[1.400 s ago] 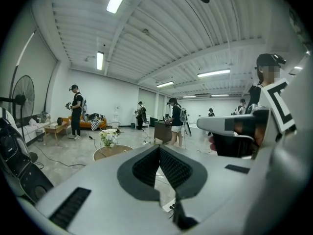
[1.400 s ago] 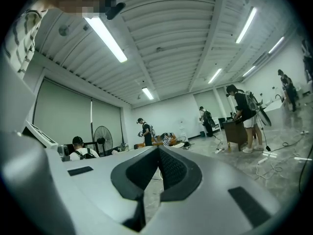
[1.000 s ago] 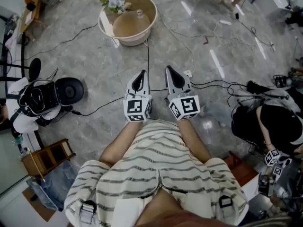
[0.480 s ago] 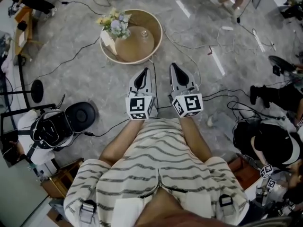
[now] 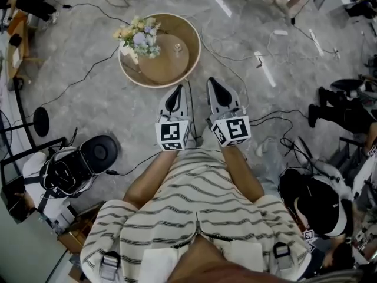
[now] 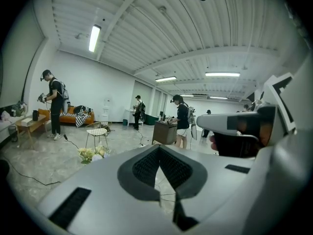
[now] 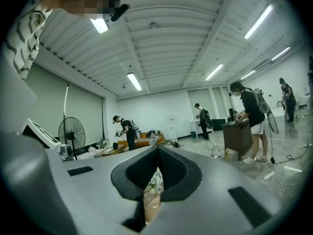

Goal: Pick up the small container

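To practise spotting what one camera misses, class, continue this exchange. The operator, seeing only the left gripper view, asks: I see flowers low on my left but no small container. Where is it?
Observer: The head view shows the small container on a round wooden table, just right of the flowers.
Operator: Is the other gripper holding anything?
Observer: No. Its own view shows the right gripper with jaws together and nothing between them.
Operator: How near are the grippers?
Observer: In the head view the left gripper and the right one sit side by side, tips about level with the table's near rim, the container farther on.
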{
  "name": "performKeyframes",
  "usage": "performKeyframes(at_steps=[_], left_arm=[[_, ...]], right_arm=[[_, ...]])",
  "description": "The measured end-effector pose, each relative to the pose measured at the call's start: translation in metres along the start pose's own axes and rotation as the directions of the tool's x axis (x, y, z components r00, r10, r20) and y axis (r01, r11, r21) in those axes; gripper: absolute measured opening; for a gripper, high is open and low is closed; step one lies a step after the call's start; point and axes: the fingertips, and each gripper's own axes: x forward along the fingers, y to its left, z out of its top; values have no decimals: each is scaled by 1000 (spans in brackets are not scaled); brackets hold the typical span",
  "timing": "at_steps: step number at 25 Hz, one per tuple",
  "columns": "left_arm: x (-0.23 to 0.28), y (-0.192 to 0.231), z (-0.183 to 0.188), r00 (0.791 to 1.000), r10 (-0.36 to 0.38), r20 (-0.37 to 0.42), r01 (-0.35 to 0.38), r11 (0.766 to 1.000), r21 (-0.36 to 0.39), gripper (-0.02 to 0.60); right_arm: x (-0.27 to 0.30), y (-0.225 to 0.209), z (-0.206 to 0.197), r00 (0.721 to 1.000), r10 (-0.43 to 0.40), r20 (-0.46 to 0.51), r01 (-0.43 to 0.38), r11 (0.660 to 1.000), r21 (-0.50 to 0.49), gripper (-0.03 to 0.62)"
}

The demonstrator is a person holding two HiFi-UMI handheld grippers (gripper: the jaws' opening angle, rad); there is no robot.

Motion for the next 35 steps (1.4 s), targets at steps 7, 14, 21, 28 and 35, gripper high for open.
performKeyframes(at_steps=[7, 14, 21, 28, 35], left_arm=[[36, 11, -8, 998, 57, -29, -56, 998, 6, -9], [94, 34, -18, 986, 154, -63, -154, 988, -5, -9], [162, 53, -58, 973, 198, -120, -204, 978, -40, -9], [222, 80, -118, 957, 228, -179, -240, 970, -47, -9], [266, 117, -189, 929, 279, -244, -304, 950, -72, -9]], right_arm=[[33, -29, -11, 998, 53, -40, -53, 998, 17, -2], [78, -68, -35, 987, 129, -97, -128, 992, 14, -2], [120, -114, -84, 972, 153, -176, -152, 988, 23, -2], [167, -142, -146, 953, 194, -234, -191, 981, 34, -2], [199, -155, -214, 933, 226, -280, -217, 974, 65, -2]])
